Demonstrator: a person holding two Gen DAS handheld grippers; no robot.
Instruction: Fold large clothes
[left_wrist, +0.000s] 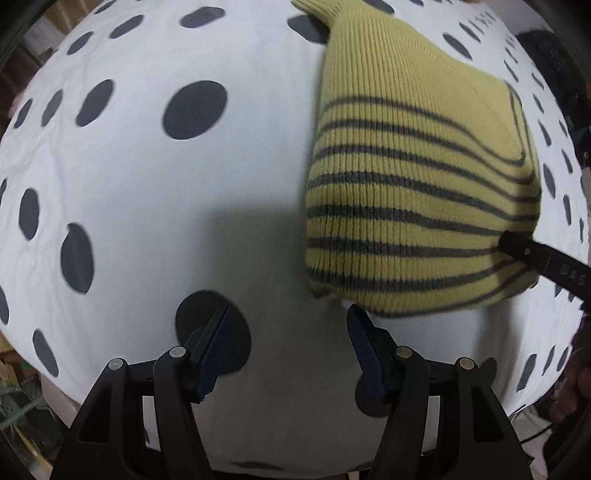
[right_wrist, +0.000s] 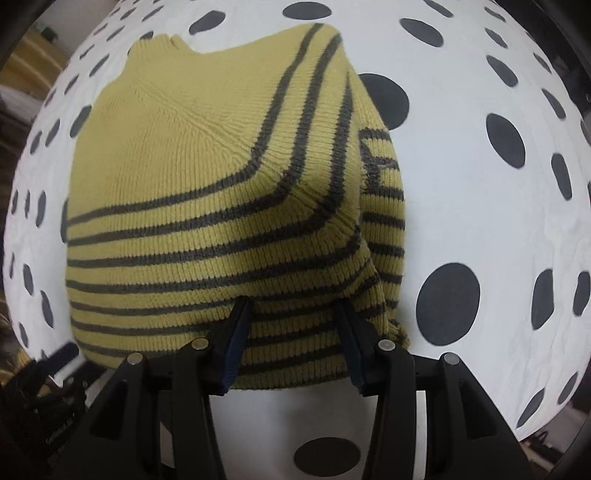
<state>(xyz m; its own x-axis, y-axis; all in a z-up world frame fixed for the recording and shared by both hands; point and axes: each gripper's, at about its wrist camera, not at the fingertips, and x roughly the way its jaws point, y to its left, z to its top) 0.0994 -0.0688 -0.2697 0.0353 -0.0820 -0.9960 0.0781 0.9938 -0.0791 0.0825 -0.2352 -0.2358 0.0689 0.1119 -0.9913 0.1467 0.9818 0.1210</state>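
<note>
A yellow knit sweater (right_wrist: 207, 177) with dark grey stripes lies folded into a compact bundle on the white bedsheet (right_wrist: 461, 206). My right gripper (right_wrist: 291, 306) points down onto its near edge. Its jaws stand apart, the tips touch the knit, and the cloth between them lies flat and unpinched. In the left wrist view the sweater (left_wrist: 413, 192) sits to the right. My left gripper (left_wrist: 286, 314) is open over bare sheet (left_wrist: 155, 206) beside the bundle's lower left corner, its right fingertip (left_wrist: 356, 317) just short of the knit. One black finger of the right gripper (left_wrist: 535, 254) rests on the sweater's right side.
The sheet carries large dark grey dots (left_wrist: 195, 109) all over. A person's hand (left_wrist: 570, 384) shows at the right rim of the left wrist view. Room clutter is dim beyond the bed's edges (right_wrist: 33, 74).
</note>
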